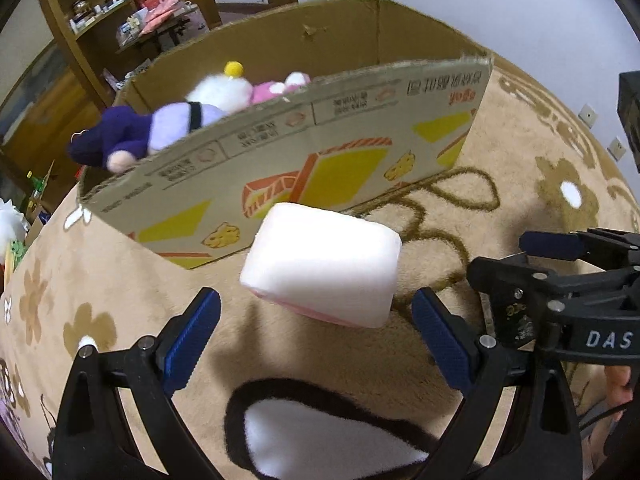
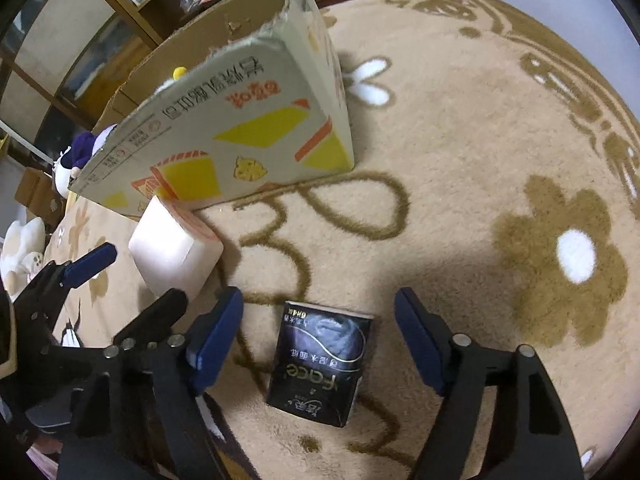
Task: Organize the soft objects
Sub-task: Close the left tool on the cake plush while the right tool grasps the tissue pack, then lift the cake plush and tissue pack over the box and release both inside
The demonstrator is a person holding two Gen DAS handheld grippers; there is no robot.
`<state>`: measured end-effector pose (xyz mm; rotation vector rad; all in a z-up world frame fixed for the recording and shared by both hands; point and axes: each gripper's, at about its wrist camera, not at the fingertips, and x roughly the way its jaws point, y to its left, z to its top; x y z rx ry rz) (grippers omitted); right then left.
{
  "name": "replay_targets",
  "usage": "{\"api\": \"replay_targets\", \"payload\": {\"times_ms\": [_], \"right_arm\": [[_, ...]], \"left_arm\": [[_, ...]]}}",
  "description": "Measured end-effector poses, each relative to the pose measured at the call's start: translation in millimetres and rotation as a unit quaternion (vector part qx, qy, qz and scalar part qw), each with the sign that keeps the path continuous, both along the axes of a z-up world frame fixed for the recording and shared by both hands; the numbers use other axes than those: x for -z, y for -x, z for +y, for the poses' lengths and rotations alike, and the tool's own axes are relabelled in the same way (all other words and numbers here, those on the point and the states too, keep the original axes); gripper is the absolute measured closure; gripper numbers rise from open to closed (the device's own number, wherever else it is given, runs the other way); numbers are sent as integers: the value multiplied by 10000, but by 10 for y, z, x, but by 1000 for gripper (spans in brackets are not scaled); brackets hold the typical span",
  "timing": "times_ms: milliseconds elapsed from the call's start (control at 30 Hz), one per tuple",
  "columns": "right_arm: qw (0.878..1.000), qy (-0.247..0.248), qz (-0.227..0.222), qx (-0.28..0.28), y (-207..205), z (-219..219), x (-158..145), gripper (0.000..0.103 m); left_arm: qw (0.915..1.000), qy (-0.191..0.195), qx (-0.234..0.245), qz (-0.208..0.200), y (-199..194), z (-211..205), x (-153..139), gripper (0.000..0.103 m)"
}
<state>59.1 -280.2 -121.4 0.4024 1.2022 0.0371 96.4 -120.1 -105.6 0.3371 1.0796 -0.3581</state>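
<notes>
A white soft block with a pink edge [image 1: 322, 264] lies on the beige carpet in front of a cardboard box [image 1: 360, 128]; it also shows in the right wrist view [image 2: 172, 252]. My left gripper [image 1: 316, 336] is open, its blue pads on either side just short of the block. A black tissue pack [image 2: 320, 364] lies on the carpet between the fingers of my open right gripper [image 2: 318, 344]. The box [image 2: 240, 136] holds a purple plush toy [image 1: 136, 136], a white plush [image 1: 222, 90] and a pink plush [image 1: 280, 88].
The right gripper shows at the right edge of the left wrist view [image 1: 560, 276]. The left gripper shows at the left of the right wrist view [image 2: 120, 280]. Wooden shelves with clutter [image 1: 120, 12] stand behind the box. White plush toys [image 2: 24, 248] lie at the carpet's left.
</notes>
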Motion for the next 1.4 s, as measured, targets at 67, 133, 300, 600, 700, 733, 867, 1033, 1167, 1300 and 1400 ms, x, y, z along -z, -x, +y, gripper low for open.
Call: {"api": "replay_targets", "payload": {"times_ms": [67, 133, 300, 600, 700, 733, 867, 1033, 1167, 1300, 1400], "right_arm": [[10000, -40, 72, 16, -10, 5, 37, 26], [9998, -149, 136, 7, -15, 6, 76, 38], [9995, -216, 234, 28, -38, -12, 126, 53], [9993, -189, -314, -33, -31, -27, -29, 54], [9975, -99, -691, -106, -4, 3, -179, 54], [9967, -92, -799, -115, 14, 17, -232, 54], [9912, 58, -1307, -196, 86, 88, -489, 54], [9815, 188, -1892, -224, 179, 119, -780, 54], [9701, 234, -2406, -238, 251, 110, -993, 54], [9612, 307, -2729, -246, 285, 131, -1146, 54], [9557, 377, -2908, -248, 282, 140, -1228, 54]], "left_arm": [[10000, -73, -3, 24, -23, -27, 54, 7], [9999, -120, 13, 21, -50, -47, 102, 9], [9999, 17, -25, 122, -100, -33, 161, 32], [9994, 168, -247, -148, 10, 98, 7, 45], [9987, 297, -374, -197, 64, 194, -99, 45], [9982, 345, -419, -252, 99, 231, -145, 45], [9958, 410, -485, -666, 215, 312, -371, 45], [9887, 444, -553, -1320, 336, 316, -629, 44], [9802, 636, -666, -1754, 389, 391, -798, 44], [9688, 856, -720, -2210, 430, 438, -977, 44], [9615, 1009, -752, -2445, 403, 446, -1081, 44]]}}
